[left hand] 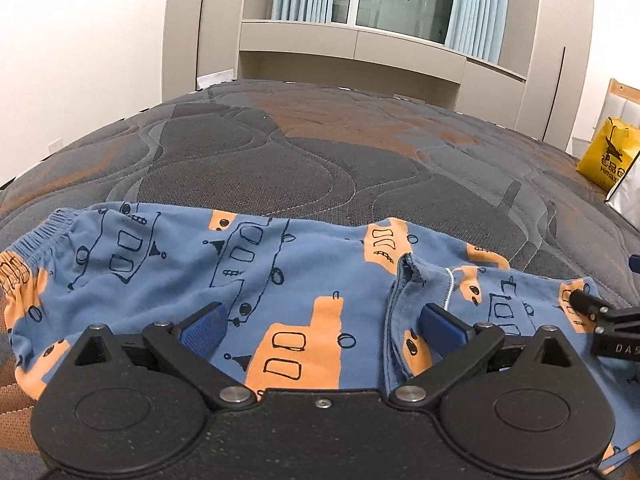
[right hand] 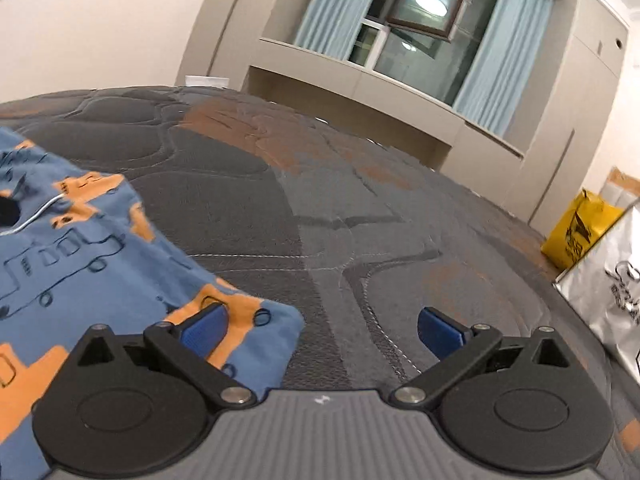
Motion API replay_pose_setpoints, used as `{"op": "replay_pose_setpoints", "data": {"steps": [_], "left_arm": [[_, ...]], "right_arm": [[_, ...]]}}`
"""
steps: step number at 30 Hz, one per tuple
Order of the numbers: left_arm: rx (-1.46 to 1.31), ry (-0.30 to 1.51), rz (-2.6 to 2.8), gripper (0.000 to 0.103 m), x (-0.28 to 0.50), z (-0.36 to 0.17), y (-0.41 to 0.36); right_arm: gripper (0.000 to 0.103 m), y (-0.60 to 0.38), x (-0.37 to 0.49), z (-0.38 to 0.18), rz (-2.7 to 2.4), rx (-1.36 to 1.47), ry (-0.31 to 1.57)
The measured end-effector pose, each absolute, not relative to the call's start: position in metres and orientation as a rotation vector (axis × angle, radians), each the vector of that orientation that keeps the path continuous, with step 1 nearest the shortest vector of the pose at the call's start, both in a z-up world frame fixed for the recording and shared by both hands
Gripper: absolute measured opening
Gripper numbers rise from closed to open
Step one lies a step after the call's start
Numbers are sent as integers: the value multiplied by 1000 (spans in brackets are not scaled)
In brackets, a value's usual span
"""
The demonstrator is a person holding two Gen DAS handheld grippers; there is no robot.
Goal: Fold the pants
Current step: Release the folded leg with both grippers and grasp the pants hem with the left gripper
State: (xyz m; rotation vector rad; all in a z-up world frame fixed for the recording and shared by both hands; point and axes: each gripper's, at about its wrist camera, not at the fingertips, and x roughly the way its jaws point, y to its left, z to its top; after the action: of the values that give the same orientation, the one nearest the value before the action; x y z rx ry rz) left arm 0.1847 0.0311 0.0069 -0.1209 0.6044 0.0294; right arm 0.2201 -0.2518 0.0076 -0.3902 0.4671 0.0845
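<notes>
while pants (left hand: 280,280) lie on bed (left hand: 320,152), l tool (left hand: 320,326) & r tool (right hand: 320,326) gape, released.

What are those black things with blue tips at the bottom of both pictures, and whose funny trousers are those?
Those are grippers, pinching tools a person holds, one per hand. Each carries a camera looking along its fingers. One picture looks from the left gripper, the other from the right gripper. Both stand wide open, holding nothing. On the quilted bed lie blue pants printed with orange vehicles, laid out flat. A yellow bag sits beside the bed. Whose pants they are, the pictures don't say.
</notes>
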Motion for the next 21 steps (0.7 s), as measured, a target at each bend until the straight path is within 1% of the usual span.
{"op": "replay_pose_setpoints", "data": {"steps": [4,8,12,14,21], "left_arm": [[-136,606,50,102,180,9,32],[-136,593,45,102,159,13,30],[-82,562,63,102,137,5,25],[-79,544,73,102,133,4,26],[-172,507,62,102,112,8,47]], "right_arm": [[103,-257,215,10,26,-371,439],[103,-260,171,21,51,-334,402],[103,-254,133,10,155,-342,446],[103,-252,130,2,132,-358,468],[103,-245,133,16,166,-326,427]]}}
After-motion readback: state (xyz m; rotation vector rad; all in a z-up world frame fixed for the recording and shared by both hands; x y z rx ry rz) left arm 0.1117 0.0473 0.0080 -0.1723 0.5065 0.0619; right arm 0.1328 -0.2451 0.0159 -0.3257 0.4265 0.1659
